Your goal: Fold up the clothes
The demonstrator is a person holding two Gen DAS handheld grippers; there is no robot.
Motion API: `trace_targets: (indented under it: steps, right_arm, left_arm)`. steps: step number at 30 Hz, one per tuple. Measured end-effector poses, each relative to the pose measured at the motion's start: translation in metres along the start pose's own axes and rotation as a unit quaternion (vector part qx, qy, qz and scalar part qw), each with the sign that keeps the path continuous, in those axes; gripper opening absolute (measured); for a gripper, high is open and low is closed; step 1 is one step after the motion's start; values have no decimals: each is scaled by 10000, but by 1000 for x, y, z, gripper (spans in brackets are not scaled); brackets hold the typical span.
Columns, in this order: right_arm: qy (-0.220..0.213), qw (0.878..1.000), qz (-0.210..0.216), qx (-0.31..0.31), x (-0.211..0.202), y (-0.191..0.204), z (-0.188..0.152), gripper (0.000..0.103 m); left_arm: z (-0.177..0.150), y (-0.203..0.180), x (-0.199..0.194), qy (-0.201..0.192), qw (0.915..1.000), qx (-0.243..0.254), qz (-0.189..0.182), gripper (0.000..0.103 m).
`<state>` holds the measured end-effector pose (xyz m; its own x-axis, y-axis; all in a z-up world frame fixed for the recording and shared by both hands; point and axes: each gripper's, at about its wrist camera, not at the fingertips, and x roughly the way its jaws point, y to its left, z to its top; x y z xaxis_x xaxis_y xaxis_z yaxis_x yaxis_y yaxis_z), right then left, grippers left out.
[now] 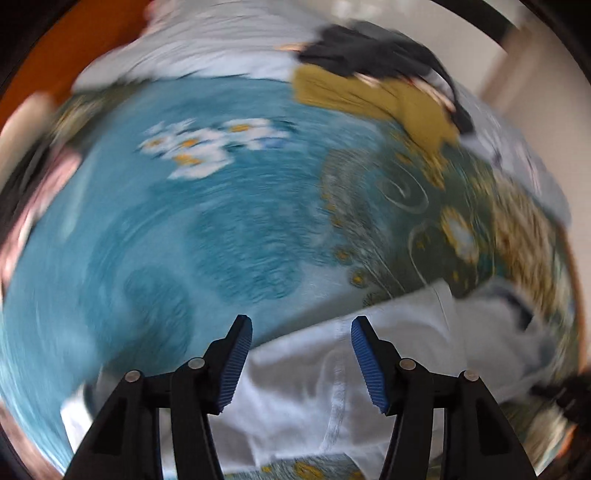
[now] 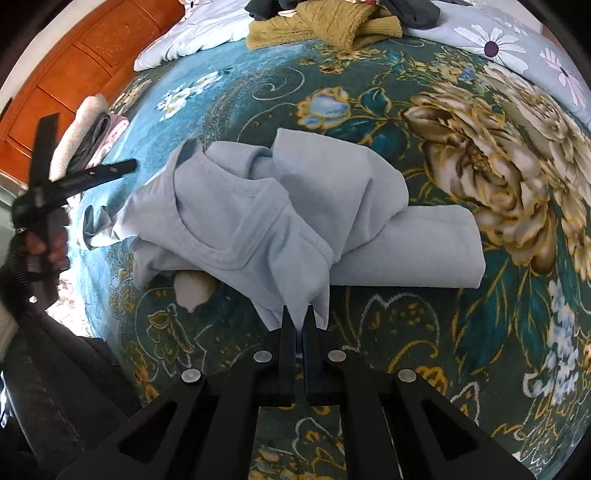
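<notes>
Our right claw (image 2: 298, 325) pinches the shirt (image 2: 258, 214) hem, the bundle lying just ahead. Our left claw (image 1: 301, 354) gapes wide over the shirt's edge.

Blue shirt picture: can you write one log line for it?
right gripper: shut on light blue shirt | left gripper: open | shirt: bunched on floral bedspread

Pale blue T-shirt (image 2: 280, 221), crumpled, partly folded, on the floral blanket (image 2: 461, 155).

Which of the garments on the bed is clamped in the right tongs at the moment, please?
The pale blue T-shirt, crumpled mid-bed; the right tongs pinch its near edge. The olive sweater and dark clothes lie untouched far behind.
</notes>
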<state>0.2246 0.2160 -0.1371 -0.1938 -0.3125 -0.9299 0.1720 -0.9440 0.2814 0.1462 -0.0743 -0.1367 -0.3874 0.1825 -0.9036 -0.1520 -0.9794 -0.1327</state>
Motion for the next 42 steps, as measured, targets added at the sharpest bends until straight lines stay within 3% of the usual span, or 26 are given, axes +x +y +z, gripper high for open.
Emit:
trace_targets:
  steps: [3, 6, 10, 13, 15, 17, 18, 22, 24, 26, 29, 32, 35, 38, 42]
  right_arm:
    - [16, 10000, 33, -20, -3, 0, 3, 2]
    - [87, 9999, 13, -48, -2, 1, 3, 2]
    - [204, 9998, -38, 12, 4, 1, 2, 2]
    - [259, 9996, -79, 35, 7, 1, 3, 2]
    - [262, 9996, -103, 40, 7, 1, 4, 2]
    - [253, 9996, -119, 54, 6, 2, 6, 2]
    - [239, 9996, -118, 69, 5, 1, 7, 3]
    - [116, 9998, -147, 63, -3, 3, 13, 3]
    - [29, 9999, -124, 47, -9, 4, 15, 3]
    - [-91, 9999, -69, -9, -17, 7, 18, 7]
    - [-364, 9993, 43, 8, -29, 9, 22, 37]
    - [-508, 9987, 58, 88, -34, 6, 27, 38]
    - [-549, 9985, 33, 74, -31, 8, 34, 38]
    - [-646, 9975, -9, -280, -28, 22, 43, 38]
    - [-895, 9921, 16, -874, -26, 47, 66, 38]
  left_arm:
    - [3, -13, 16, 145, 9978, 615, -179, 60]
    - [3, -16, 31, 396, 9946, 864, -428, 62]
    - [2, -10, 47, 762, 9924, 638, -732, 63]
    - [0, -11, 49, 817, 9912, 621, -835, 60]
    - [-1, -12, 49, 823, 9906, 643, -887, 49]
    - [-2, -12, 49, 827, 9905, 654, -878, 30]
    - [-3, -13, 49, 829, 9904, 673, -881, 14]
    - [-6, -18, 42, 786, 9897, 782, -906, 8]
    - [-2, -12, 34, 601, 9924, 608, -886, 7]
    - [6, 0, 19, 250, 9960, 269, -820, 7]
    - [17, 20, -7, -302, 9977, -241, -556, 7]
    - [21, 43, -33, -753, 9945, -726, -51, 7]
    - [18, 70, -50, -943, 9869, -1247, 394, 7]
    - [12, 88, -54, -900, 9812, -1576, 650, 7]
    - [6, 88, -52, -770, 9805, -1617, 806, 7]
